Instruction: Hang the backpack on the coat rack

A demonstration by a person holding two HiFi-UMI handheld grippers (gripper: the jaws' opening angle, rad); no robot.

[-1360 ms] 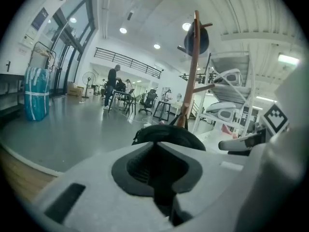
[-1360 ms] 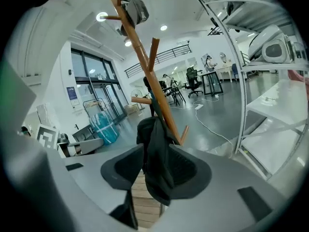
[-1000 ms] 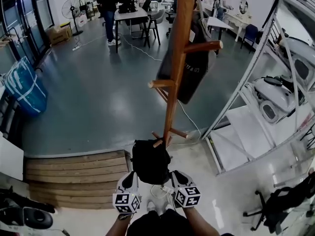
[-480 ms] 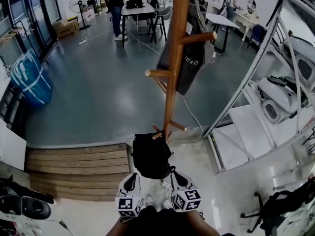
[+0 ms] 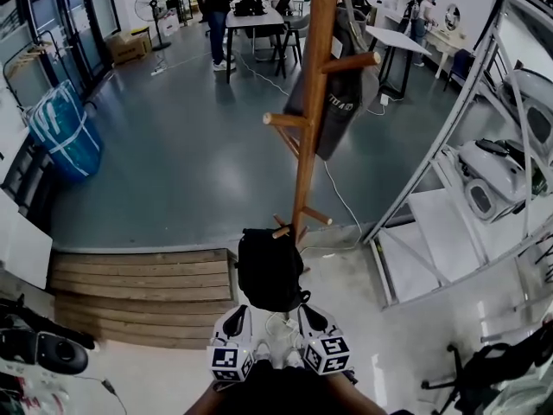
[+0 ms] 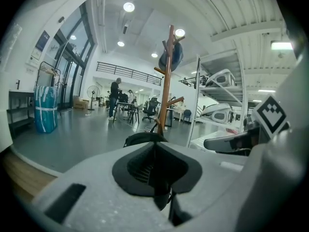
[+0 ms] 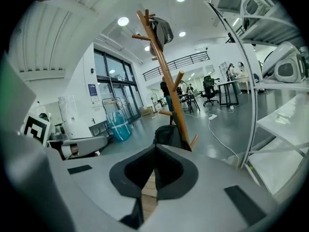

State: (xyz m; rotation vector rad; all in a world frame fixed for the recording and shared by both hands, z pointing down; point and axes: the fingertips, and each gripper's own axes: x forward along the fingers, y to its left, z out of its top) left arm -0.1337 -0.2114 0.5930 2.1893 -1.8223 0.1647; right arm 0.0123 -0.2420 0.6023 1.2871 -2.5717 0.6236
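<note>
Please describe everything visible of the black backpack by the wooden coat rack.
The black fabric backpack looks soft and rounded, with a carry loop on top. It is upright at the foot of the wooden coat rack, its top beside a low peg. Whether it hangs there or rests on the floor cannot be told.
</note>
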